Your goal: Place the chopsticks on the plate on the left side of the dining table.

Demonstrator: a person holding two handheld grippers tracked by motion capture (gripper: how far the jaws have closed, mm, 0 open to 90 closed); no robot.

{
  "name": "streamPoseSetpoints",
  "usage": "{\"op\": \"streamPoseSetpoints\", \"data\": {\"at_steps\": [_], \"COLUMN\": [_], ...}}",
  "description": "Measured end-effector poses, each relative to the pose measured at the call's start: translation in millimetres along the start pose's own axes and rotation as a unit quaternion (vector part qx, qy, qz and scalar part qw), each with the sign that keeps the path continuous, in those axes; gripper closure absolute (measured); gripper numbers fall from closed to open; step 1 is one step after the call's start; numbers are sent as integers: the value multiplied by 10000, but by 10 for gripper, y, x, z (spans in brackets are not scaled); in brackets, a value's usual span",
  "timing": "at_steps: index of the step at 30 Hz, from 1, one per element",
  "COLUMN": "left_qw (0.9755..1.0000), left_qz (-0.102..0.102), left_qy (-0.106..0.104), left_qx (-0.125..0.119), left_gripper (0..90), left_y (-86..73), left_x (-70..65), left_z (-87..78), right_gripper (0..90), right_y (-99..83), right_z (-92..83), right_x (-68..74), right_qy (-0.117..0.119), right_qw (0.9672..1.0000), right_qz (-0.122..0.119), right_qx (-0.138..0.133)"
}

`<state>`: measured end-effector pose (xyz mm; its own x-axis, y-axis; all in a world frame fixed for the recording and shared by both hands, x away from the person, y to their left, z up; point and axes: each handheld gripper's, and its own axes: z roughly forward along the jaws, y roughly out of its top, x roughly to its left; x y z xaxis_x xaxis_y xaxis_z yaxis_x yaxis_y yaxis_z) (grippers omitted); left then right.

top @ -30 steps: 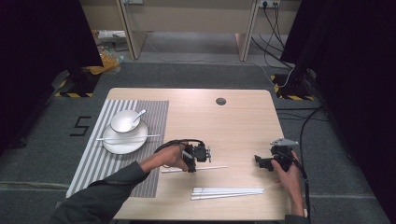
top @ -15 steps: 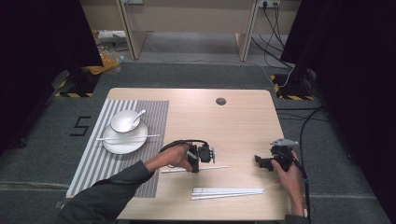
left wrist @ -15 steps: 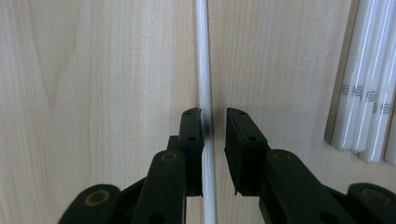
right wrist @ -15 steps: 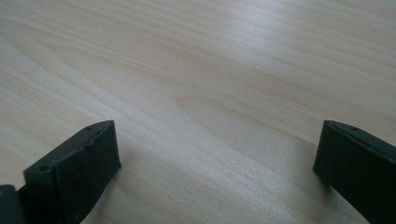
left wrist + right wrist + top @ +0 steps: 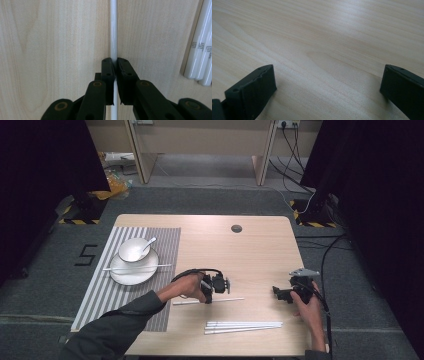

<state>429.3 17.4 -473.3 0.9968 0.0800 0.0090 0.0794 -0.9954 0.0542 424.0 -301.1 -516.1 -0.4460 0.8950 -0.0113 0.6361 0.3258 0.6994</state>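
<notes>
my left gripper (image 5: pixel 114 65) pinches a white chopstick (image 5: pixel 113 30) | spare chopsticks (image 5: pixel 200 50) to its right | my right gripper (image 5: pixel 328 82) spread over bare table (image 5: pixel 324 37)

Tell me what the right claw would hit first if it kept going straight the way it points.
Probably the bare wooden table: the right claw, jaws wide apart, looks slightly down along it with nothing lying ahead.

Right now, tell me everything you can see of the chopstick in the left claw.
The chopstick is a thin, round, glossy white stick, plastic by its look, plain along its visible length. It lies flat on the table, apart from the bundle of white chopsticks nearer the person. The left claw has just closed and pinches it partway along; each end pokes out.
</notes>
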Motion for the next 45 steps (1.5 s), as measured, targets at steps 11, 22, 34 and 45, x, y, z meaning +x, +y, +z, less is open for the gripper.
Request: {"op": "streamPoseSetpoints", "data": {"at_steps": [11,22,34,45], "left_qw": [9999,9998,9991,9973], "left_qz": [111,157,-400,-697], "left_qy": [-41,-64,154,235], "left_qx": [90,61,-38,-23], "left_gripper": [845,845,845,845], "left_y": [29,-74,-634,-1056], "left_x": [4,33,268,362], "left_z": [5,-90,-421,-595], "right_gripper": [2,2,2,2], "right_y": [0,0,0,0], "right_z": [1,1,1,1], "right_x": [0,0,0,0], "right_qy": [-1,-2,-2,-2], "right_qw": [10000,10000,10000,10000], "right_qz": [2,1,1,2], "right_qx": [-8,-8,-9,-7]}}
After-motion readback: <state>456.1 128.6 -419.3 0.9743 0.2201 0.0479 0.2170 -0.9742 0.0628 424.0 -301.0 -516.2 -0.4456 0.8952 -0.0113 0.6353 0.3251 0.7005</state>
